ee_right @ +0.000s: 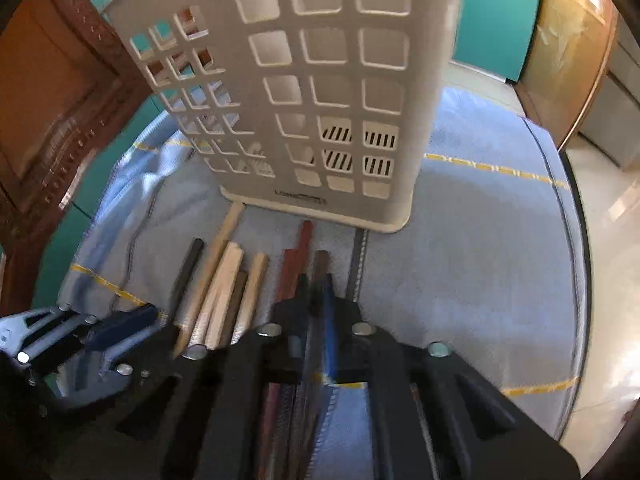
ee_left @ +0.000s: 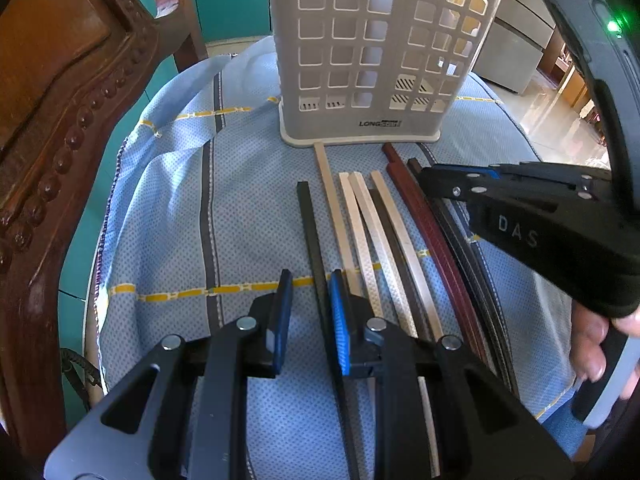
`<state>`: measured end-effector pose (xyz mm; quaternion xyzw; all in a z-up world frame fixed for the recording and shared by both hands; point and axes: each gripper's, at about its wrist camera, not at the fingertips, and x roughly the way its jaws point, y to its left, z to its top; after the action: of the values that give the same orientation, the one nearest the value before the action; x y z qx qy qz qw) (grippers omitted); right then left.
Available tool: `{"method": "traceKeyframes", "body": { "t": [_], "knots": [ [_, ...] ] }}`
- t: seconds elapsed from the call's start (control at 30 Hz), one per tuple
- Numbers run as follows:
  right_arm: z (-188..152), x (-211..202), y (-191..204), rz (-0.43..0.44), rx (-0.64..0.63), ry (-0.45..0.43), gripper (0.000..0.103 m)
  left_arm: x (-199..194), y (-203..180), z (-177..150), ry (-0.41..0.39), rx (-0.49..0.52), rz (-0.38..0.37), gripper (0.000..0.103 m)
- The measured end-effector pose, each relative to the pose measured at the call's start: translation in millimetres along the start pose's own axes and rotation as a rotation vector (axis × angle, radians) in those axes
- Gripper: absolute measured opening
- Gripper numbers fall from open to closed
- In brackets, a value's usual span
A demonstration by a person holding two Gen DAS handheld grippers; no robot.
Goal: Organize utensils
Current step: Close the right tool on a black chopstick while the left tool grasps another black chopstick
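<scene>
A: The right claw (ee_right: pixel 314 280) is seen at lower centre of its own view, jaws pinched together on the dark brown chopstick (ee_right: pixel 320 266); whether it is truly clamped is blurred, but nothing else sits between the pads.

B: And the left claw (ee_left: pixel 310 280), low in the left view, is held narrowly apart, astride the black chopstick (ee_left: pixel 310 236) with no pad seen pressing on it. It is judged to be parked there as a steadying guard.

A: Outward from the claws, the chopsticks (ee_left: pixel 376 236) are laid side by side like a fan, tips pointed toward the caddy (ee_left: pixel 372 52), presumably so each can be drawn out lengthwise.

B: Square-sectioned sticks are noted: pale wood, reddish lacquer, black and dark brown, slim and tapered.

A: The caddy is stood upright at upper centre, grey-white plastic, walls pierced with square holes, slotted vents near the base. One pale stick touches its foot.

B: Everything is carried on a round table under a blue dotted cloth (ee_left: pixel 172 208) with yellow and grey stripes, rumpled at left beside a carved wooden chair (ee_left: pixel 60 120).
</scene>
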<state>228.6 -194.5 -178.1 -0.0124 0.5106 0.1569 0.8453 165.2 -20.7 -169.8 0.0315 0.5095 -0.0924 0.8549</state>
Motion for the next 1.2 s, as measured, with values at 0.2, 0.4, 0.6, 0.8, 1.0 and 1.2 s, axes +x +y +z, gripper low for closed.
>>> {"method": "traceKeyframes", "body": {
  "t": [0.2, 0.4, 0.6, 0.8, 1.0, 1.2],
  "knots": [
    [-15.9, -17.8, -29.2, -0.031, 0.011, -0.004, 0.001, 1.1, 10.4, 1.7, 0.003, -0.013, -0.037, 0.019],
    [-28.6, -30.5, -44.0, -0.018, 0.053, -0.008, 0.008, 6.5, 18.9, 11.8, 0.015, -0.035, -0.053, 0.019],
    [-37.0, -23.3, -19.4, -0.006, 0.019, 0.017, 0.009, 12.1, 16.9, 22.2, 0.03, -0.027, -0.018, 0.019],
    [-34.4, -22.9, -8.3, -0.032, 0.009, 0.021, 0.009, 9.3, 9.3, 24.7, 0.027, -0.017, 0.006, 0.019],
    [-38.9, -14.6, 5.0, -0.068, -0.053, 0.034, 0.013, 9.9, -3.3, 22.3, 0.035, 0.0, 0.022, 0.019],
    [-38.0, -12.9, 1.5, -0.011, 0.004, 0.019, 0.007, 9.9, -10.7, 23.9, 0.034, 0.001, 0.031, 0.019]
  ]
}}
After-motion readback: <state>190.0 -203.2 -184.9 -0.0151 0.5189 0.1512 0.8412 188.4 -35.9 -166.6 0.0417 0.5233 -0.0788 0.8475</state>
